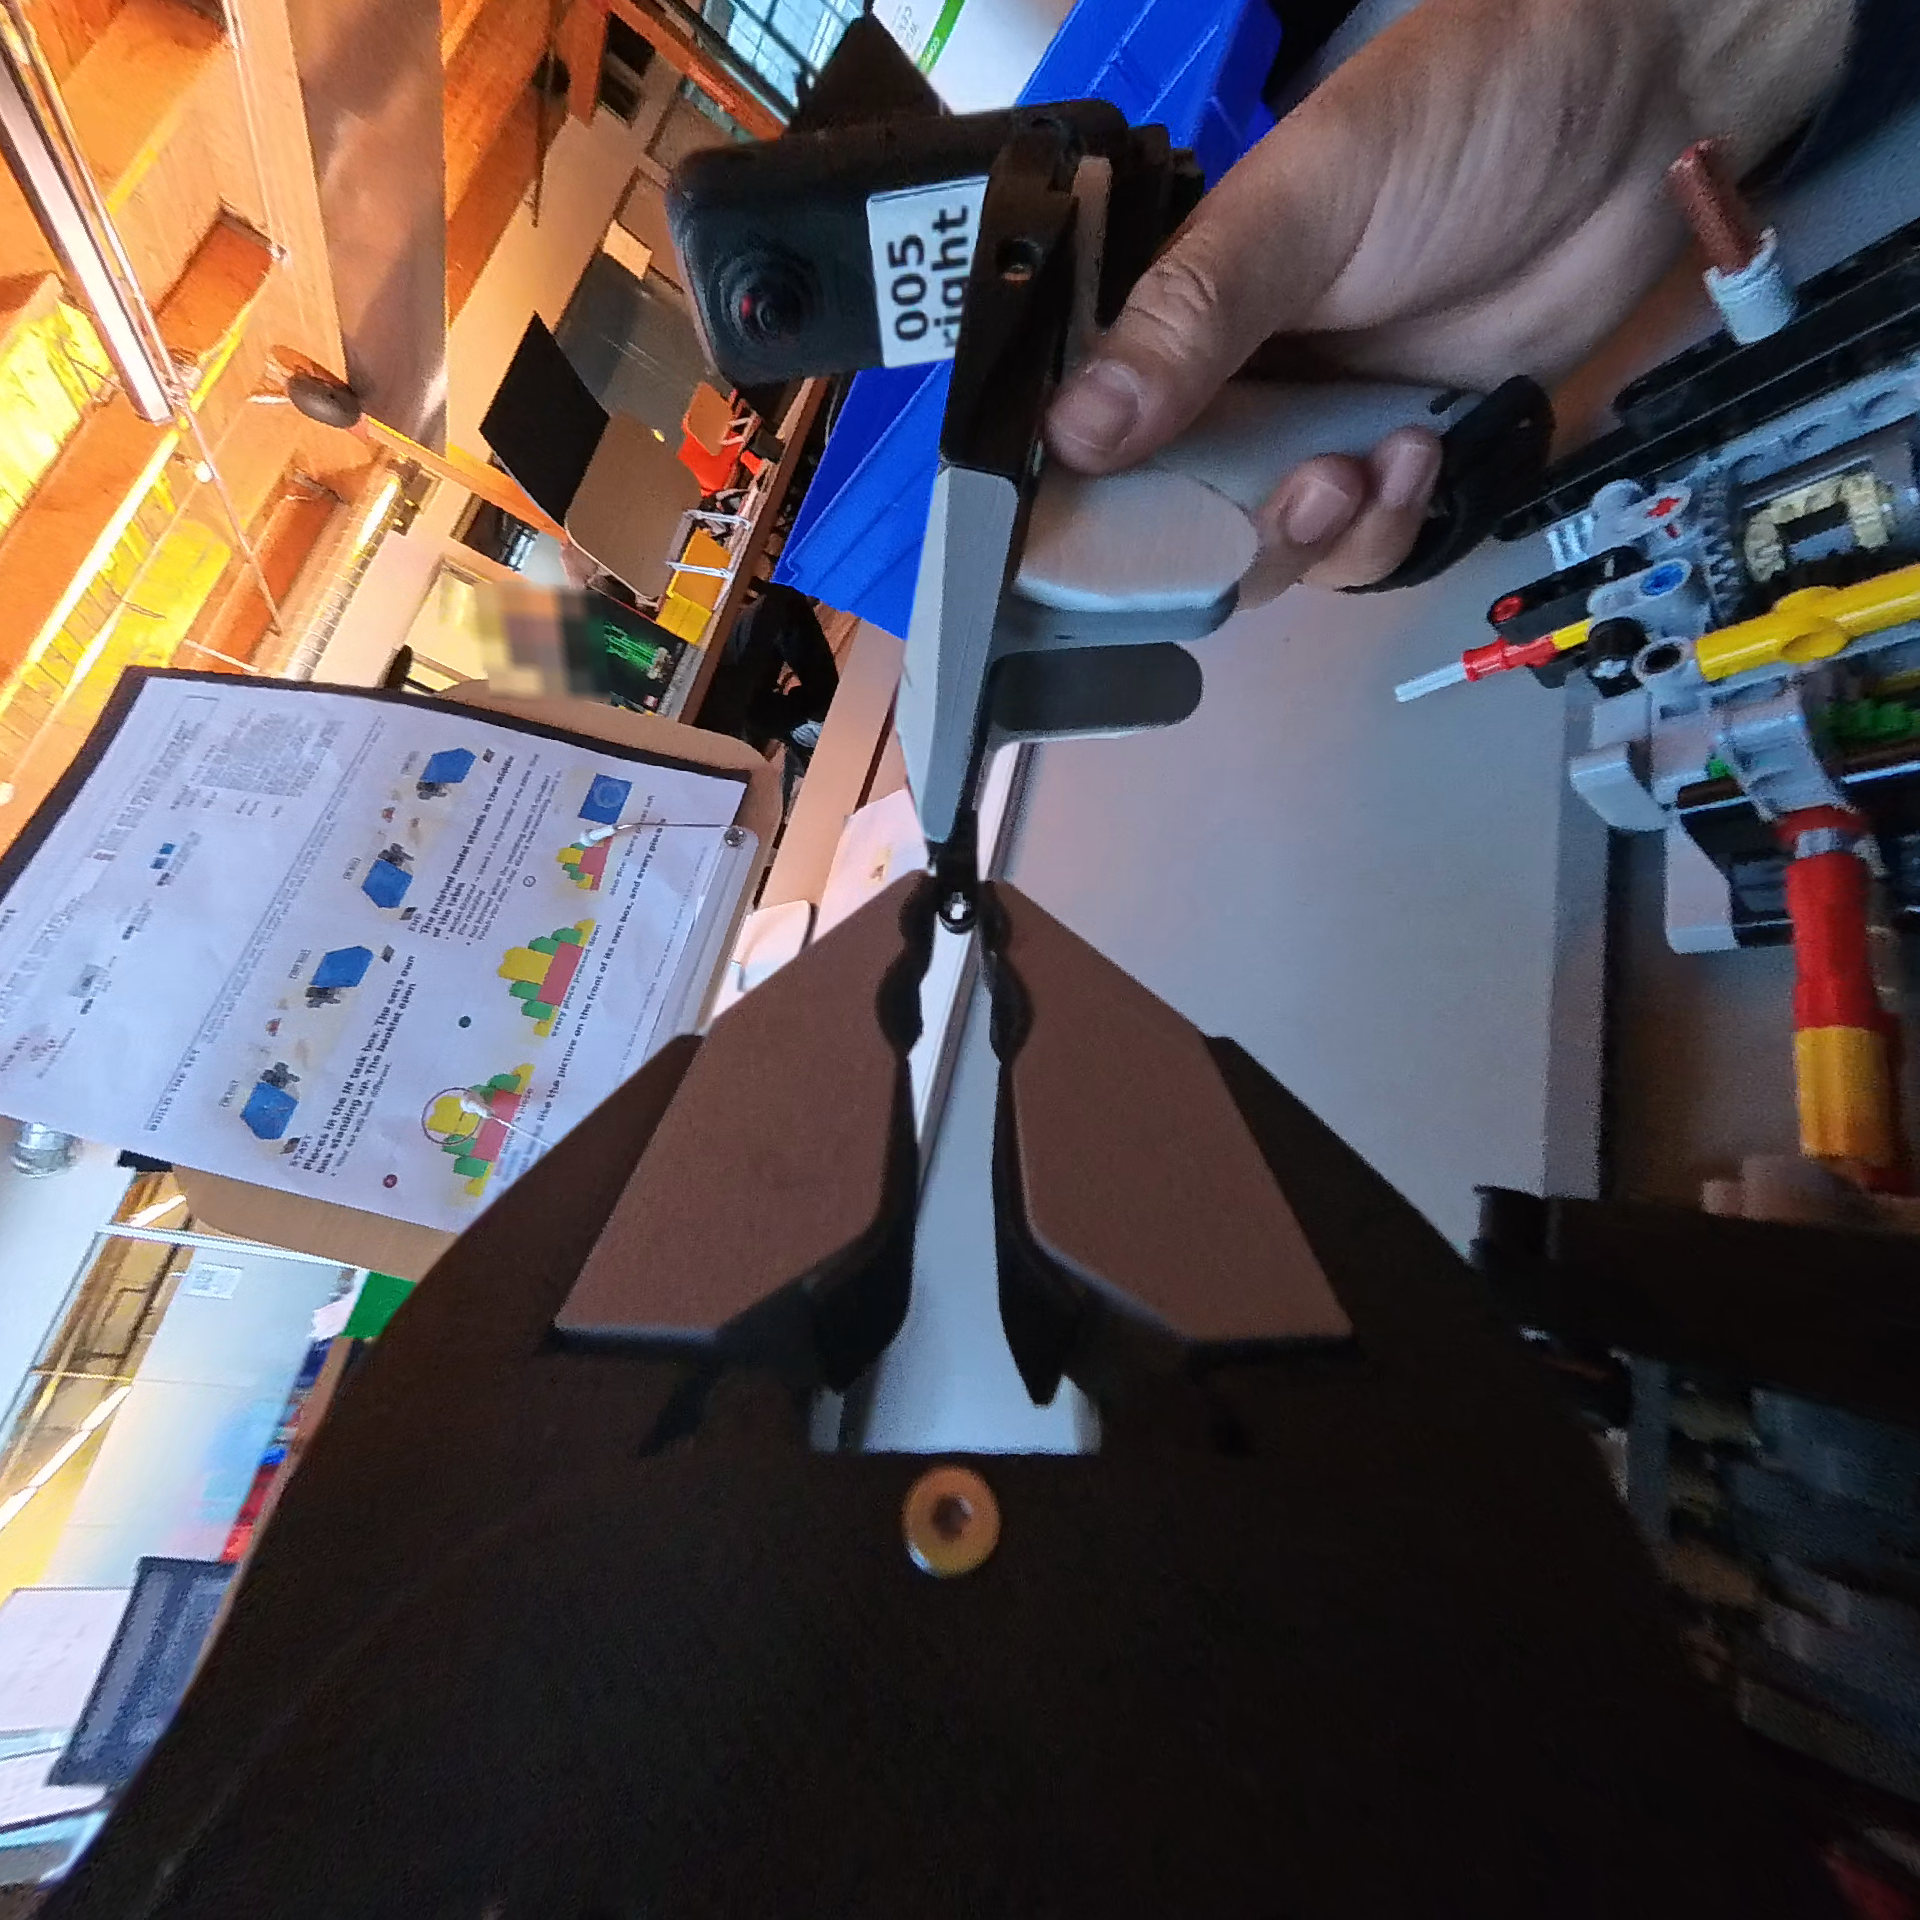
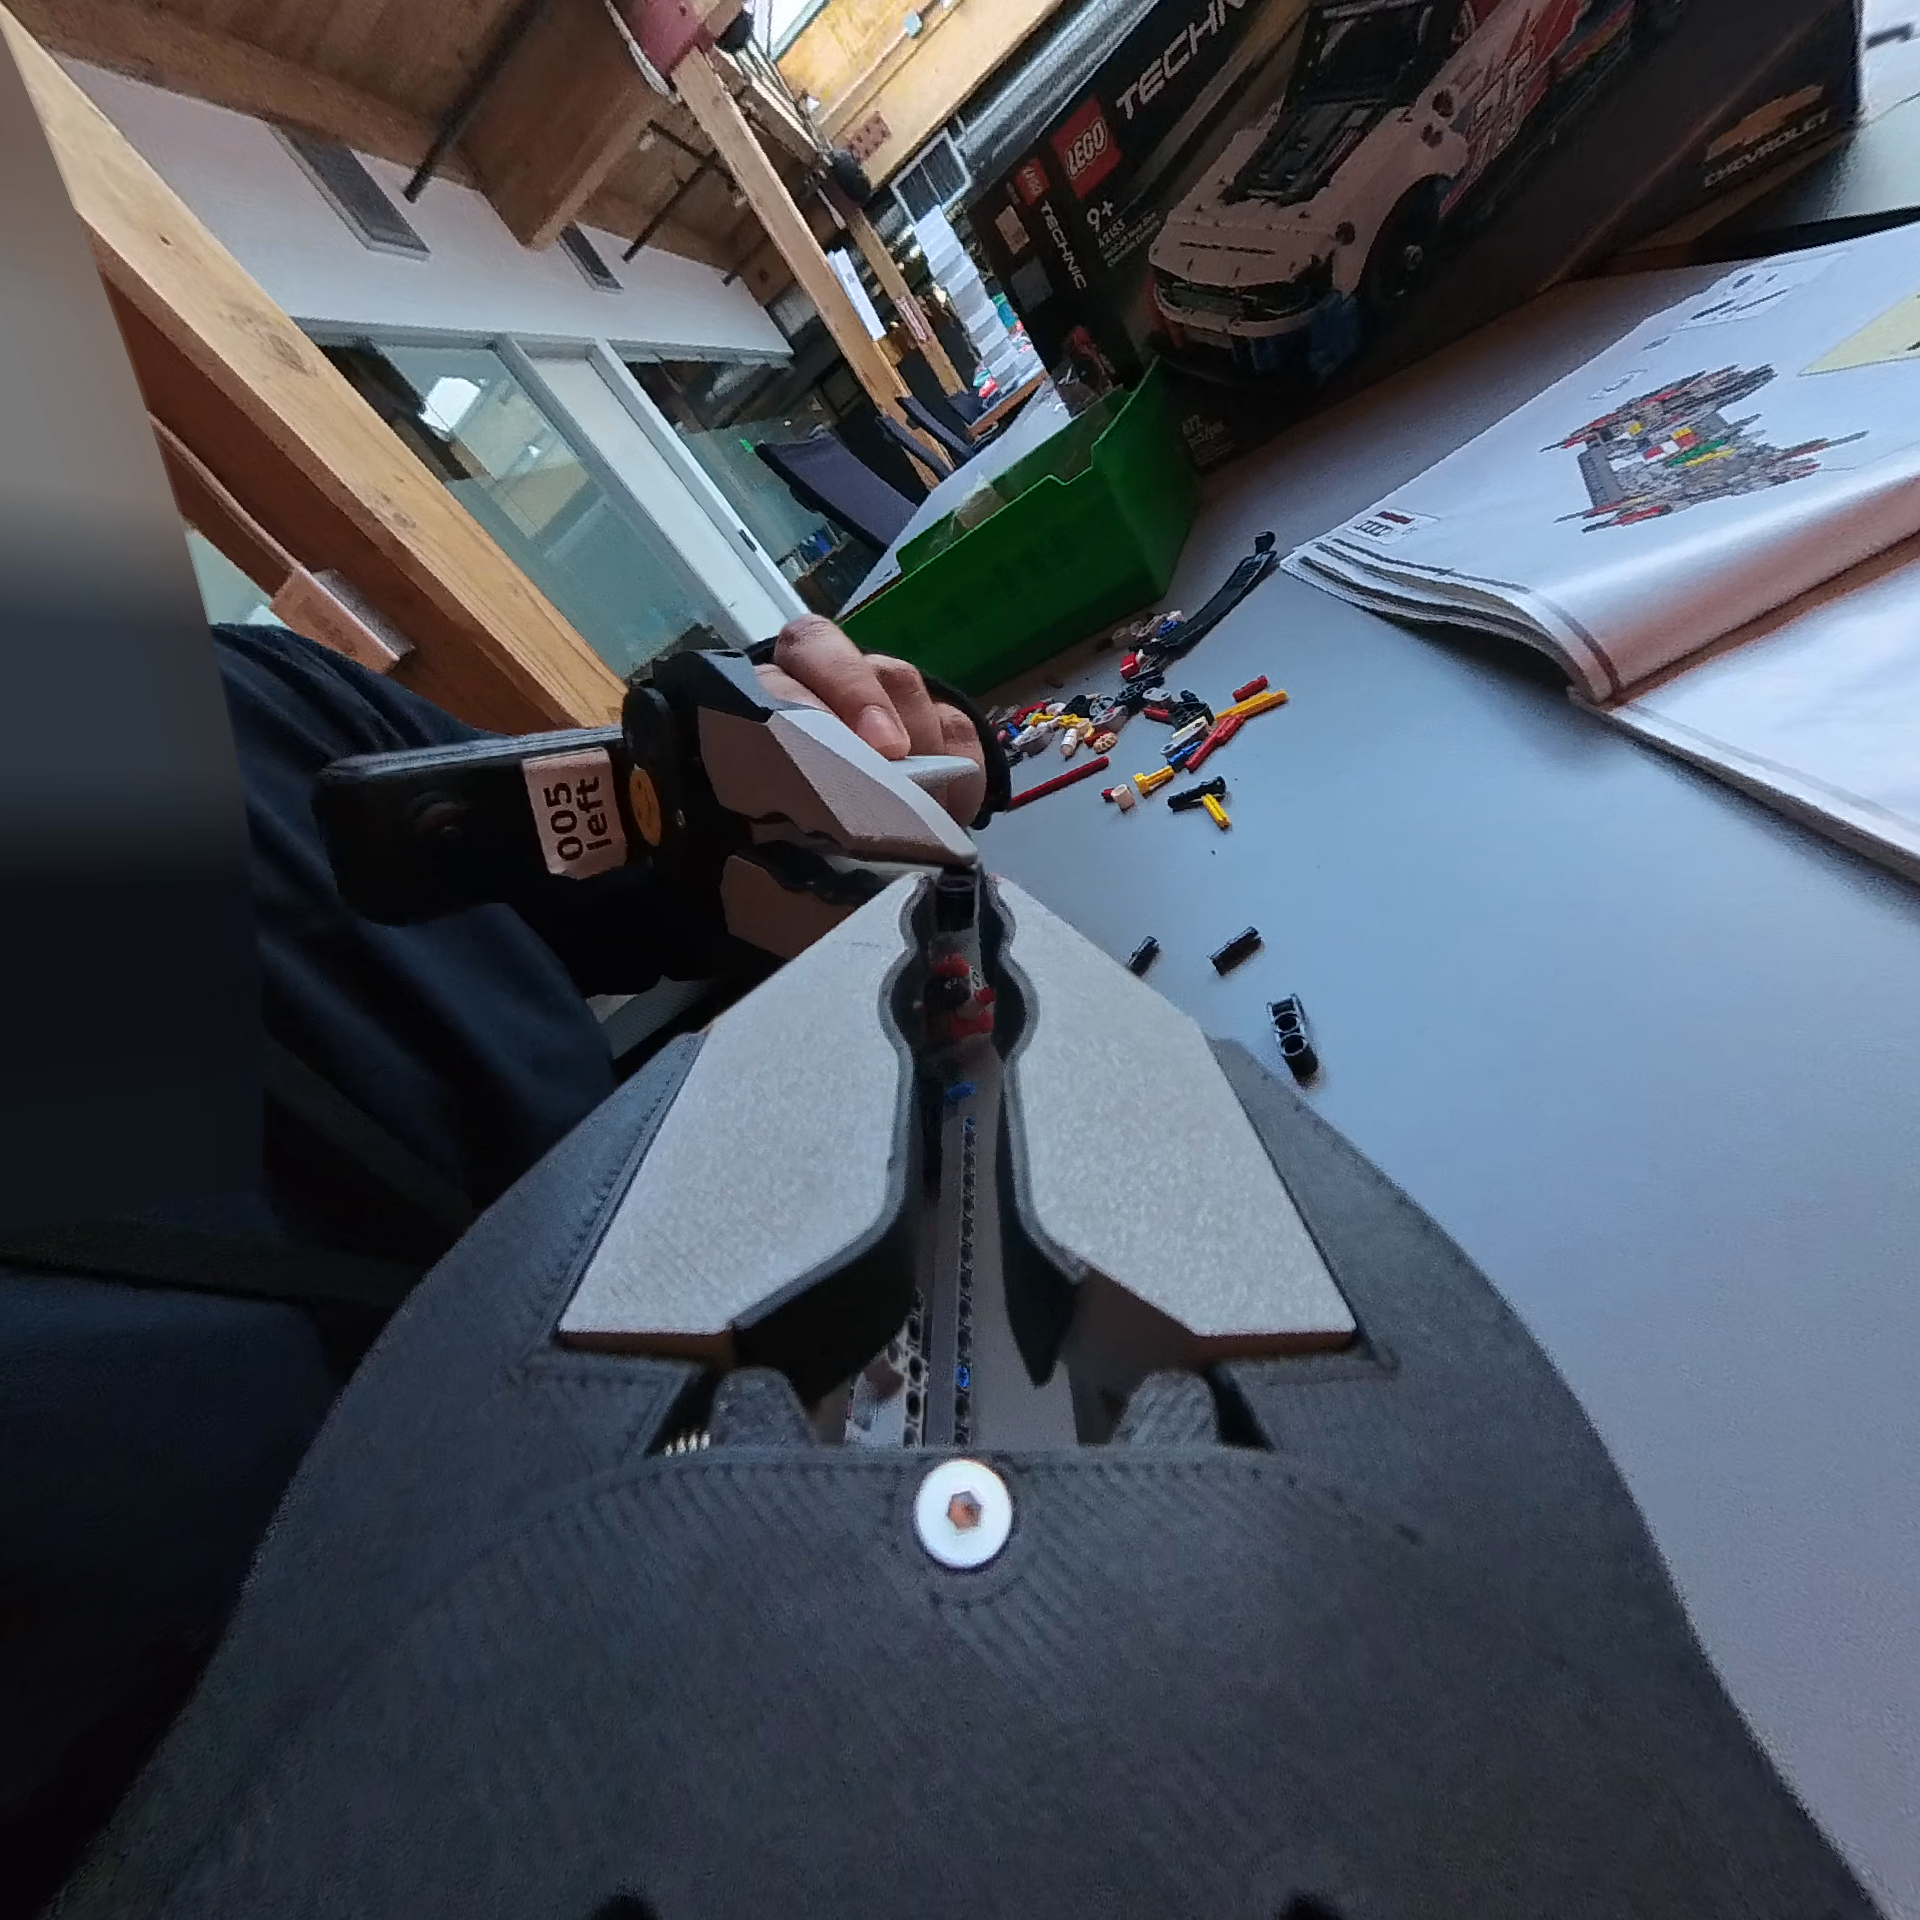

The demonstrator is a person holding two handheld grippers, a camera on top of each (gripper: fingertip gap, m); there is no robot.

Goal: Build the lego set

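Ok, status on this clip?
Both grippers tip to tip, pinching one small black pin. Half-built model at the side. Loose parts beyond.

Your left gripper (image 1: 957, 914) pinches a small black pin (image 1: 954, 912) at its very fingertips, both tips closed on it. The right gripper (image 1: 951, 831) comes in from above, its grey tip meeting the same black pin, with your hand (image 1: 1351, 260) wrapped round its handle. To the right stands a grey brick-built model (image 1: 1745, 707) with a yellow axle. To the left lies a printed instruction sheet (image 1: 343, 935) on cardboard. Behind is a blue bin (image 1: 883, 468).
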